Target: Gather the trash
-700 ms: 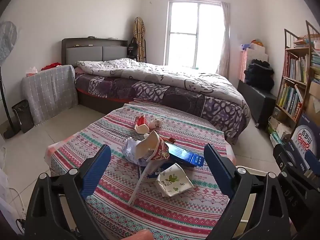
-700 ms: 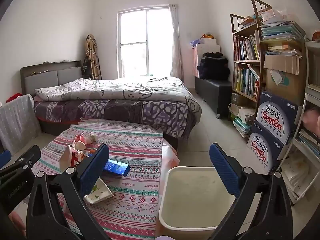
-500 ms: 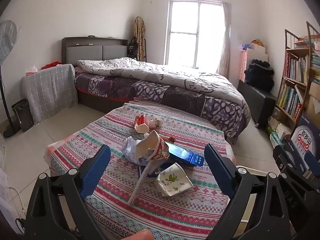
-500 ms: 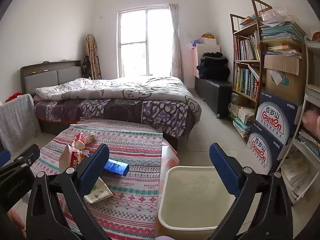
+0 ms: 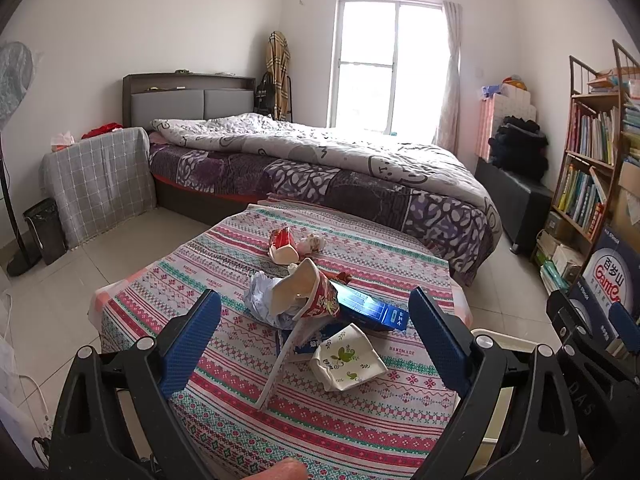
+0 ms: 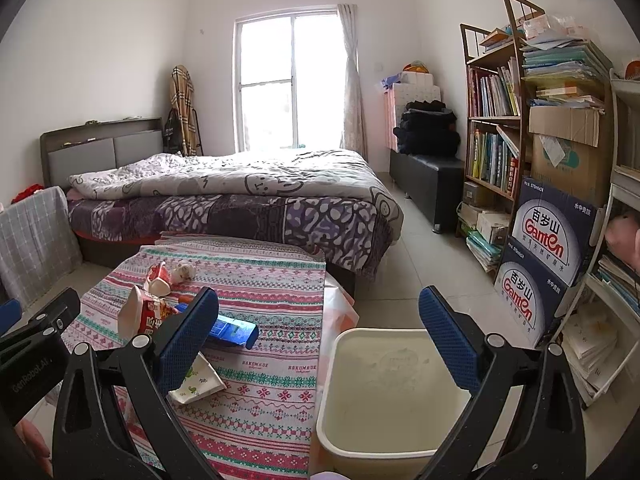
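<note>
Trash lies in a pile on a table with a striped patterned cloth [image 5: 360, 420]: a crushed red noodle cup [image 5: 308, 292], a blue box [image 5: 368, 306], a crumpled white paper cup with green print [image 5: 346, 356], a small red cup [image 5: 282, 242] and crumpled plastic [image 5: 260, 300]. My left gripper [image 5: 316, 340] is open and empty, above the table's near side facing the pile. My right gripper [image 6: 320, 340] is open and empty, above the table's right edge and a cream trash bin [image 6: 400, 432]. The noodle cup [image 6: 140, 316] and blue box [image 6: 232, 330] also show in the right wrist view.
A bed [image 5: 320, 160] stands behind the table. A bookshelf [image 6: 500, 128] and stacked water cartons [image 6: 548, 248] line the right wall. A black bench [image 6: 428, 176] sits beyond them. A covered stand [image 5: 100, 176] and a black bin [image 5: 44, 228] are at the left.
</note>
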Action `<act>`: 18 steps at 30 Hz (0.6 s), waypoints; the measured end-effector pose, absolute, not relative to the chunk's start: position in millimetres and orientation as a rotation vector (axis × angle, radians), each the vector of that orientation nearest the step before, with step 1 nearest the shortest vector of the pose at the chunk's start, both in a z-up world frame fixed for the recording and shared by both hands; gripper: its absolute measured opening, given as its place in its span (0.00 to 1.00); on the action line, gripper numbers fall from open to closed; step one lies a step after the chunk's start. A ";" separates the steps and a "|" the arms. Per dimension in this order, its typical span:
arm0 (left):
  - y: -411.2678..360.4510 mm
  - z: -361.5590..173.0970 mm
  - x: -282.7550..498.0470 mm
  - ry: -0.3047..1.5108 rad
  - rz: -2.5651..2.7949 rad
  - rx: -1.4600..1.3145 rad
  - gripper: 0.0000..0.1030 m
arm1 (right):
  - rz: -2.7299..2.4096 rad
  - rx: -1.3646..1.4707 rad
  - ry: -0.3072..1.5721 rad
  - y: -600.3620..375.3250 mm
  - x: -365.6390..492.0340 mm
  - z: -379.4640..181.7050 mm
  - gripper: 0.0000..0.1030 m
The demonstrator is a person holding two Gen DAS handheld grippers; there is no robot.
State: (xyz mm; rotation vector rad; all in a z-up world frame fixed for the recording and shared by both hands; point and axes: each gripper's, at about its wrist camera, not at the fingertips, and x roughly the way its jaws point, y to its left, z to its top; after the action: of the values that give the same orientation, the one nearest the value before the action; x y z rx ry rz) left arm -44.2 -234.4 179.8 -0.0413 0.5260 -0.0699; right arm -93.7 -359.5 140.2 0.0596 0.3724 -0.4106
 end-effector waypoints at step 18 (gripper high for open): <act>-217.2 171.5 -52.0 0.526 -0.081 -0.042 0.89 | -0.411 0.072 0.383 -359.5 -92.4 135.6 0.93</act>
State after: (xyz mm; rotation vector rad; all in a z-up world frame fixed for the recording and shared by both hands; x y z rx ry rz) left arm -52.0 -217.2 171.5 -0.0423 0.5262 -0.0807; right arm -92.4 -359.5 135.6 0.0717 0.3835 -0.4106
